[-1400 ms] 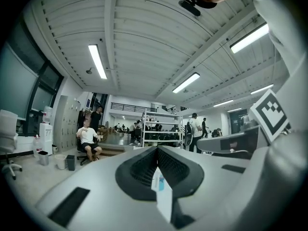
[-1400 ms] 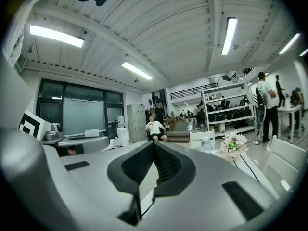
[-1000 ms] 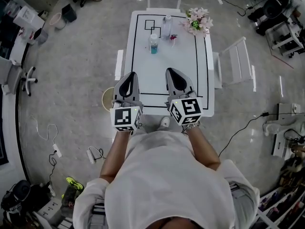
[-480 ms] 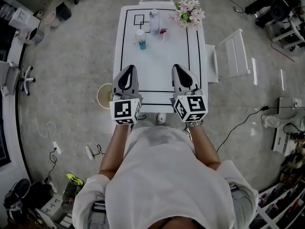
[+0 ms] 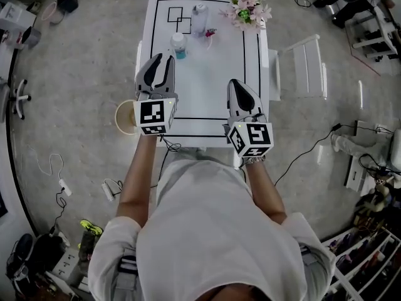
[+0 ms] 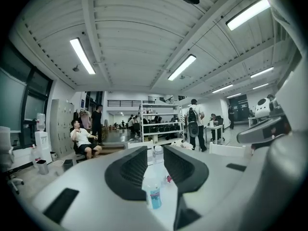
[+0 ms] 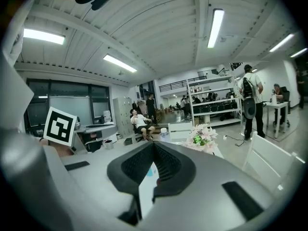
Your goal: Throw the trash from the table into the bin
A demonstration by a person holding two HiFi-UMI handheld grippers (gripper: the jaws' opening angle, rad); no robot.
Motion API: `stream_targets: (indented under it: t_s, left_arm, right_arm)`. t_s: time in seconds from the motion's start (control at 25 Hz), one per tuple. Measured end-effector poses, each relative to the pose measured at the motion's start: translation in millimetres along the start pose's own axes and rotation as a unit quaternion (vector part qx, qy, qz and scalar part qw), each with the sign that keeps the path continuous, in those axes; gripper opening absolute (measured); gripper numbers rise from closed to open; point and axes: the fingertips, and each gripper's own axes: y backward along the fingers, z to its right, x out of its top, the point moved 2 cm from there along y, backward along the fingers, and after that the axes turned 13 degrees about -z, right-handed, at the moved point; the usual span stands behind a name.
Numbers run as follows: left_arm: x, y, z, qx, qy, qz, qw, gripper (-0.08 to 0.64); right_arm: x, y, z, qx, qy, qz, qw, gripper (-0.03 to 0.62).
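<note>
On the white table (image 5: 213,74) stand a small bottle with a blue label (image 5: 179,45), a taller clear bottle (image 5: 199,19) and a little pink wrapper (image 5: 210,34). My left gripper (image 5: 160,60) hovers over the table's left side, just short of the small bottle. Its jaws have just been opening and nothing is between them. Along the left gripper (image 6: 155,170) the small bottle (image 6: 154,196) shows ahead through the gap, with the tall bottle (image 6: 158,154) behind. My right gripper (image 5: 236,84) is shut and empty over the near right part of the table, and the right gripper (image 7: 154,146) shows its jaws meeting. A round cream bin (image 5: 123,116) sits on the floor left of the table.
A pot of pink flowers (image 5: 250,8) stands at the table's far right corner. A white chair (image 5: 307,64) is at the right side of the table. Cables lie on the floor. Several people and shelves show far off in both gripper views.
Both grippers have moved forward over the table. The left one went further, toward the small bottle, and its jaws have parted. The right one stayed shut.
</note>
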Motion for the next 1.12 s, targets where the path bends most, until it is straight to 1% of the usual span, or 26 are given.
stream_targets:
  t_s: [0.12, 0.2, 0.28, 0.36, 0.56, 0.72, 0.84, 1.12]
  left_arm:
    - [-2.3, -28.8, -11.8, 0.000, 0.004, -0.007, 1.0000, 0.111]
    - [-6.8, -46.3, -14.3, -0.008, 0.012, -0.014, 0.9998, 0.146]
    - [-15.7, -65.7, -14.9, -0.018, 0.015, -0.031, 0.9993, 0.181]
    - [-28.5, -86.4, -14.9, -0.028, 0.015, -0.054, 0.9980, 0.198]
    - [-60.6, -132.2, -16.7, -0.037, 0.019, -0.105, 0.9936, 0.218]
    - [-80.9, -155.2, -18.7, -0.040, 0.016, -0.131, 0.9904, 0.229]
    - [-90.8, -163.2, -19.5, -0.042, 0.014, -0.142, 0.9889, 0.229]
    - [-100.4, -172.3, -20.3, -0.032, 0.012, -0.149, 0.9882, 0.229]
  right_arm:
    - [-2.6, -11.6, 6.8, -0.008, -0.004, -0.010, 1.000, 0.002]
    - [-6.2, -18.4, 10.6, -0.012, -0.007, -0.021, 1.000, 0.002]
    - [-7.6, -26.1, 14.3, -0.017, -0.008, -0.028, 0.999, 0.002]
    - [-7.9, -33.3, 18.3, -0.023, -0.011, -0.032, 0.999, 0.002]
    - [-17.8, -46.4, 31.2, -0.040, -0.020, -0.051, 0.998, 0.002]
    - [-27.0, -51.8, 40.7, -0.055, -0.029, -0.064, 0.996, 0.002]
    - [-32.1, -53.2, 43.5, -0.063, -0.034, -0.071, 0.995, 0.002]
    - [-38.8, -51.0, 45.7, -0.071, -0.037, -0.075, 0.994, 0.002]
